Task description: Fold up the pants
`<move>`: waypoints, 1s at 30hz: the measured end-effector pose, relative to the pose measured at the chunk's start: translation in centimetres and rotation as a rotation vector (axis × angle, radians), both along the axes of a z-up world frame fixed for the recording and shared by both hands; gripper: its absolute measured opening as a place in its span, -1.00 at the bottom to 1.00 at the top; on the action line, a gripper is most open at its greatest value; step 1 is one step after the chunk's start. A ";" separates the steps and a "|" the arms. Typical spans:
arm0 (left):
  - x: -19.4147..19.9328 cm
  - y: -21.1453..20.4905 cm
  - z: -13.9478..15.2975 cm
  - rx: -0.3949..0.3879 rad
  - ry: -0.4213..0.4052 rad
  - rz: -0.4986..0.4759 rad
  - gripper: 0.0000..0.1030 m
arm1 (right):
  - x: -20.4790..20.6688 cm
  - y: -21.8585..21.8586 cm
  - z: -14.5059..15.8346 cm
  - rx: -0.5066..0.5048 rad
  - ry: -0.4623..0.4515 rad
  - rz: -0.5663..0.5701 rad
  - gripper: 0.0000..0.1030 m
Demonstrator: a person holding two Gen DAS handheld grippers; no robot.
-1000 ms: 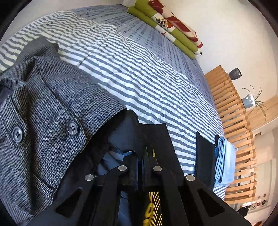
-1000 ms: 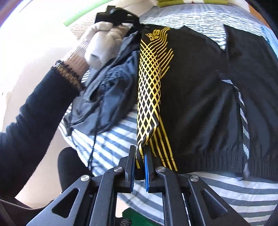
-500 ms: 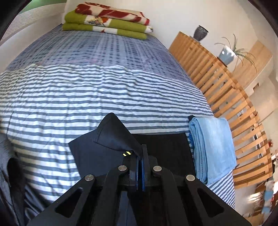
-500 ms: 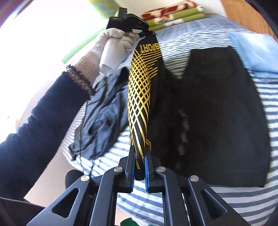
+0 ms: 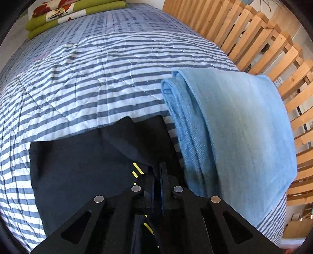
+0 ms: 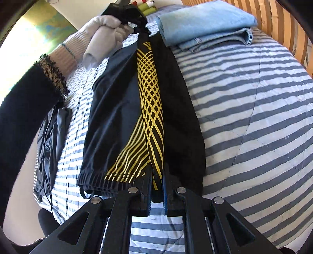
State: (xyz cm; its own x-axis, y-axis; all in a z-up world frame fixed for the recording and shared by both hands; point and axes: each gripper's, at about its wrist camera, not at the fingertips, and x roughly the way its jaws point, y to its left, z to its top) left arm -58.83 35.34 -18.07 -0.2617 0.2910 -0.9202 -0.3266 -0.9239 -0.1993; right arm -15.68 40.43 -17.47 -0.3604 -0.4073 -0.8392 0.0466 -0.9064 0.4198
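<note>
Black sport pants (image 6: pixel 176 101) with a yellow lattice stripe (image 6: pixel 150 93) lie lengthwise on the striped bed, doubled over along the stripe. My right gripper (image 6: pixel 157 179) is shut on the near end of the stripe, close to the ribbed waistband (image 6: pixel 93 179). At the far end a gloved hand (image 6: pixel 105 33) holds my left gripper (image 6: pixel 141 27) on the other end. In the left wrist view the left gripper (image 5: pixel 156 172) pinches a black fold (image 5: pixel 137 144) just above the bed. Its jaws are opening, with the cloth still between the pads.
A folded light blue garment (image 5: pixel 225 127) lies right beside the pants' far end, next to wooden slats (image 5: pixel 273 48). Green and red blankets (image 5: pixel 68 13) sit at the bed's head. A grey garment (image 6: pixel 50 146) hangs at the left bed edge under the person's dark sleeve (image 6: pixel 23 117).
Both grippers swung the pants sideways toward the blue stack and lowered them. The loose black cloth now lies doubled under the stripe. The grey checked garment has left the left wrist view.
</note>
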 end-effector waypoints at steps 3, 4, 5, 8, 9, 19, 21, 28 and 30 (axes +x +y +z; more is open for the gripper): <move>0.6 -0.6 0.9 0.044 -0.042 -0.034 -0.27 | -0.2 0.3 -0.8 -0.012 -0.014 0.005 -0.85; 0.9 -1.4 1.9 0.064 -0.028 -0.046 -0.23 | -0.3 0.5 -1.0 -0.017 -0.017 0.003 -0.85; 1.2 -2.6 3.1 0.102 -0.023 -0.058 -0.05 | -0.3 0.8 -1.1 -0.024 -0.021 -0.002 -0.85; 2.0 -7.6 6.4 0.140 0.042 -0.017 0.13 | -0.5 1.2 -1.5 -0.075 -0.043 -0.022 -0.84; 2.0 -9.6 7.1 0.137 0.065 0.010 0.13 | -0.5 1.4 -1.6 -0.091 -0.048 -0.027 -0.83; 10.7 -25.3 2.0 0.148 -0.045 0.144 0.13 | 0.5 2.4 1.3 0.118 0.026 -0.045 -0.51; 15.5 -26.2 0.7 0.157 -0.081 0.127 0.13 | 0.5 2.4 1.6 0.200 0.039 -0.034 -0.50; 28.5 -26.7 -1.5 0.323 -0.235 0.101 0.13 | -0.5 3.8 1.8 0.052 -0.002 -0.033 -0.31; 30.7 -26.0 -2.2 0.364 -0.273 0.090 0.14 | -1.1 3.1 2.0 0.041 0.001 -0.001 -0.04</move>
